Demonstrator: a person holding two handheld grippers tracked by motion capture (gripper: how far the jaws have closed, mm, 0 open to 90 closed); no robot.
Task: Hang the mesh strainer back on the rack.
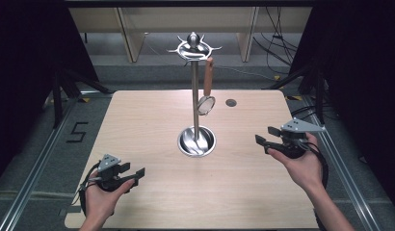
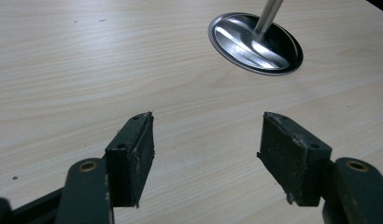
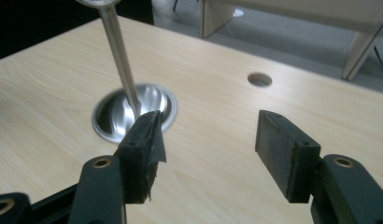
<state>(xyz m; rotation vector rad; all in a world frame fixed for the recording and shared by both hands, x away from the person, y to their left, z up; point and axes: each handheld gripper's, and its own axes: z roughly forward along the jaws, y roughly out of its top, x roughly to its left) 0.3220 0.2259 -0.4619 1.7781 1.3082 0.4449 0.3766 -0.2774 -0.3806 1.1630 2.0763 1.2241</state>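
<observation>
Light wooden table [image 1: 152, 125] with 1 steel utensil stand [image 1: 196, 96] at its middle.

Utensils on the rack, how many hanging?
1: a wooden-handled strainer hangs from a hook on the right side of the metal stand, above its round base. The other visible hooks look bare; the far side may hide something.

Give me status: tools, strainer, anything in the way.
Left tool open, empty, low near table edge. Right tool open, empty, right of the stand. Strainer hangs from a stand hook, untouched. Nothing between tools and stand.
</observation>
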